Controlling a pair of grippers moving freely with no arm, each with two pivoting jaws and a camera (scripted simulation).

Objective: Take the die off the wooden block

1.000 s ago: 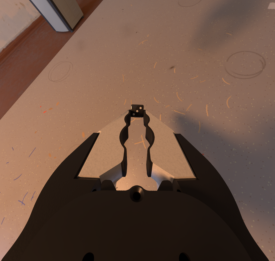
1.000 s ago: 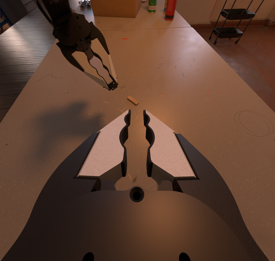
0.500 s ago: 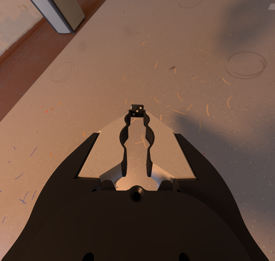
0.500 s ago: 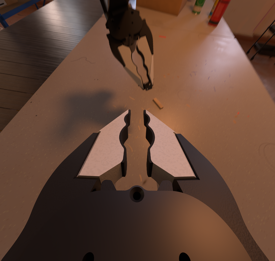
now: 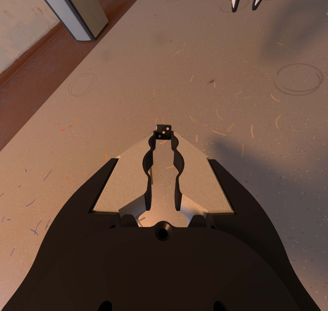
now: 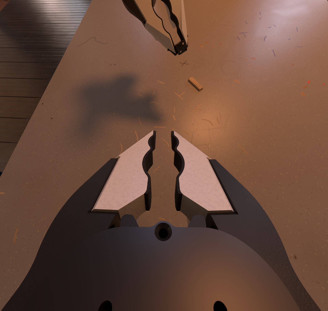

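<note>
A black die with white pips [image 5: 163,132] is pinched between the fingertips of my left gripper [image 5: 163,136], held above the table. In the right wrist view the left gripper [image 6: 179,49] hangs tilted with the die [image 6: 182,47] at its tip, beyond and apart from the small wooden block [image 6: 195,86]. The block lies flat on the table with nothing on it. My right gripper [image 6: 163,134] is empty, its jaws a narrow gap apart, nearer than the block. Its fingertips [image 5: 234,6] show at the top of the left wrist view.
The long tan table [image 6: 248,142] bears scribbles and ring marks. Its left edge drops to a dark slatted floor [image 6: 26,54]. In the left wrist view the table edge meets a red-brown floor [image 5: 35,75] with a grey-and-tan panel [image 5: 76,9] standing there.
The right gripper has moved closer to the block and the left gripper, and its fingertips have come into the left wrist view. The left gripper keeps hold of the die.
</note>
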